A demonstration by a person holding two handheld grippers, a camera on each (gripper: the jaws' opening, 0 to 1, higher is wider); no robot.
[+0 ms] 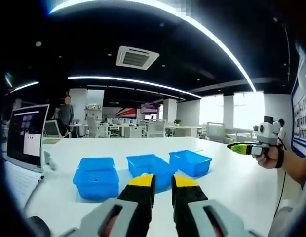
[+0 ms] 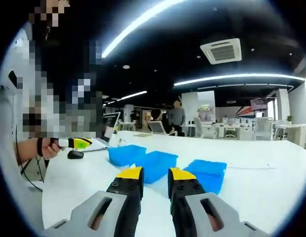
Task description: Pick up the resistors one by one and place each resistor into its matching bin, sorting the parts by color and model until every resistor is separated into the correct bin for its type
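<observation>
Blue bins: three plastic bins sit in a row on my white bench (image 1: 232,182). In the left gripper view I see a left bin (image 1: 96,177), a middle bin (image 1: 149,165) and a right bin (image 1: 190,162). In the right gripper view the same row shows as near bin (image 2: 207,174), middle bin (image 2: 154,165) and far bin (image 2: 124,154).
Left gripper (image 1: 163,185): held low over the bench in front of the bins, its yellow-tipped fingers (image 1: 141,180) a narrow gap apart with nothing between them.
Right gripper (image 2: 154,177): also hovering in front of the bins, fingers (image 2: 130,174) slightly parted and gripping nothing.
Other gripper seen across: in the left gripper view my right hand (image 1: 268,157) holds its tool at the far right; in the right gripper view my left hand (image 2: 48,147) holds its tool at the left.
Resistors: too small to make out; I cannot tell whether any lie in the bins or on the bench.
Laptop (image 1: 25,136): open at the left edge of the bench.
Mouse (image 2: 75,154): dark, on the bench near the far bin.
Background: an open office with desks, ceiling light strips, and a person (image 1: 66,114) standing far off.
</observation>
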